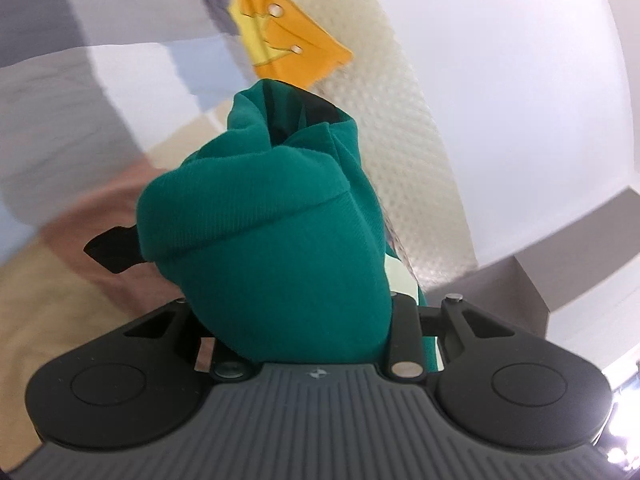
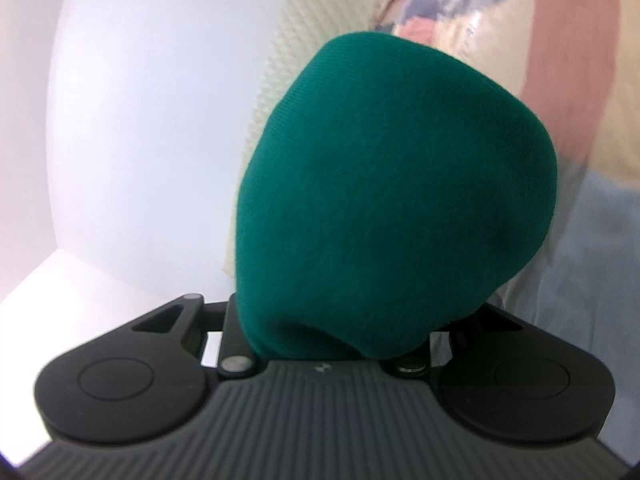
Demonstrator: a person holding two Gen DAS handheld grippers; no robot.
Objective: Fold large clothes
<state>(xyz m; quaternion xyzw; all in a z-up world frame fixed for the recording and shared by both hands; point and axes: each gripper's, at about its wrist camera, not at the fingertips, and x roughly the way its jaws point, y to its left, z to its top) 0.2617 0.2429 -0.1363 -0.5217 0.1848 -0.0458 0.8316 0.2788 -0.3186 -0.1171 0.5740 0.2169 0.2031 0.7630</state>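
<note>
Left wrist view: green garment (image 1: pixel 272 216) bunched between the fingers of the left gripper (image 1: pixel 304 184), which is closed on a thick fold; one black fingertip (image 1: pixel 108 248) juts out at the fold's left, the other finger is buried in cloth. An orange cloth (image 1: pixel 292 44) with snap fasteners lies beyond, on the patchwork bed cover (image 1: pixel 68 128). A cream textured panel (image 1: pixel 404 128) and white wall (image 1: pixel 520 80) stand behind.

Right wrist view: right gripper (image 2: pixel 396 184) likewise closed on the garment (image 2: pixel 396 184), whose mound hides both fingers entirely. Bed cover (image 2: pixel 580 120) at right edge of frame, wall (image 2: pixel 160 120) at left.

Garment location: held up off the bed at two points, one per gripper.

Risks, as judged:
- Each grip holds a wad, not a clean edge; layers may slip out unevenly and spoil the fold line.
- Which parts of the garment are held cannot be told; mismatched points would skew it.
- Hanging cloth could drag the orange piece.
</note>
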